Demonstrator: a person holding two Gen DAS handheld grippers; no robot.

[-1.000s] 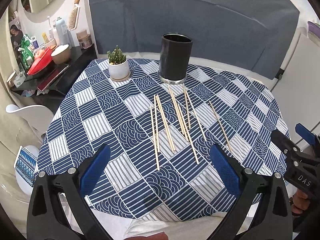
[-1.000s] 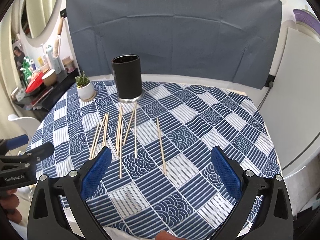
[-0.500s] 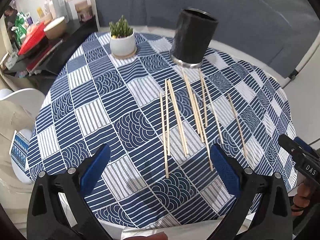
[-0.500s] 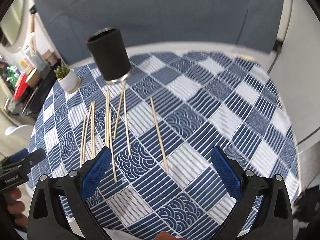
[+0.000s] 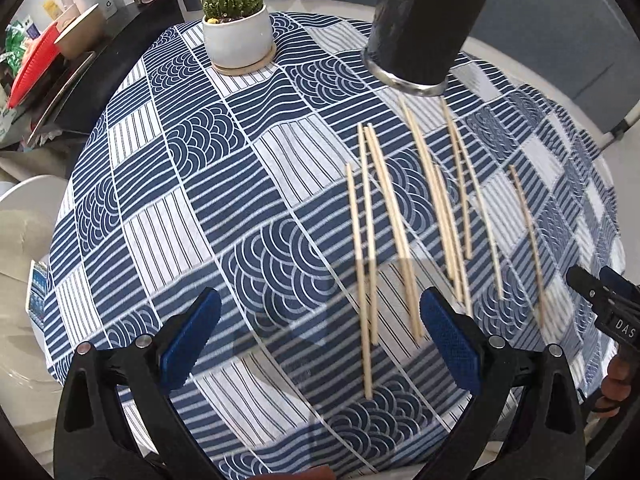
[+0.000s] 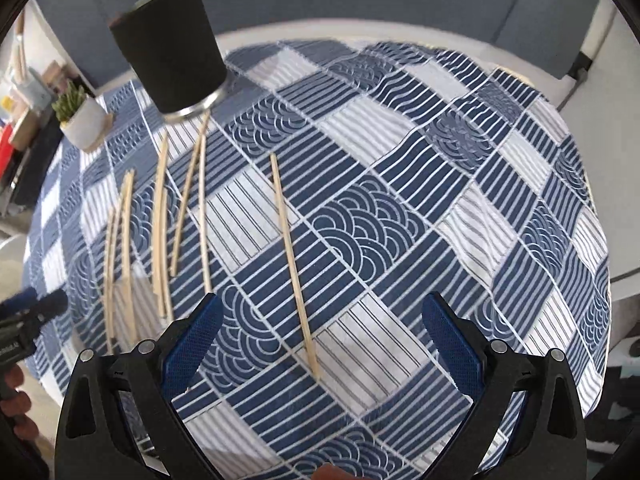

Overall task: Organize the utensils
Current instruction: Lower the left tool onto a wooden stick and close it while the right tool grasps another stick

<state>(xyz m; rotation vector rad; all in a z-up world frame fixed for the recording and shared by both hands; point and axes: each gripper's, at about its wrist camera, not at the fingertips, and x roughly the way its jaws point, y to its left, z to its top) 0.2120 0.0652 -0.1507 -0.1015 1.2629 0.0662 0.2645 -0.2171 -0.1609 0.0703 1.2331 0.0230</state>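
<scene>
Several wooden chopsticks (image 5: 394,224) lie scattered on the blue-and-white patterned tablecloth (image 5: 248,216), pointing toward a black cylindrical holder (image 5: 424,24) at the far side. My left gripper (image 5: 320,336) is open above the near ends of the leftmost sticks, holding nothing. In the right wrist view, the holder (image 6: 172,44) stands at the upper left and a lone chopstick (image 6: 294,256) runs down between the open fingers of my right gripper (image 6: 320,340). The main bunch of chopsticks (image 6: 160,232) lies to its left. The right gripper (image 5: 604,304) shows at the left view's right edge.
A small cactus in a white pot (image 5: 238,28) stands left of the holder. A dark side shelf with a red tray (image 5: 32,64) and bottles sits beyond the table's left edge. The other gripper (image 6: 28,320) appears at the right view's left edge. A grey backdrop hangs behind.
Both grippers have dropped lower and moved forward over the table, so the chopsticks and holder appear much closer. Both stayed open and nothing was picked up.
</scene>
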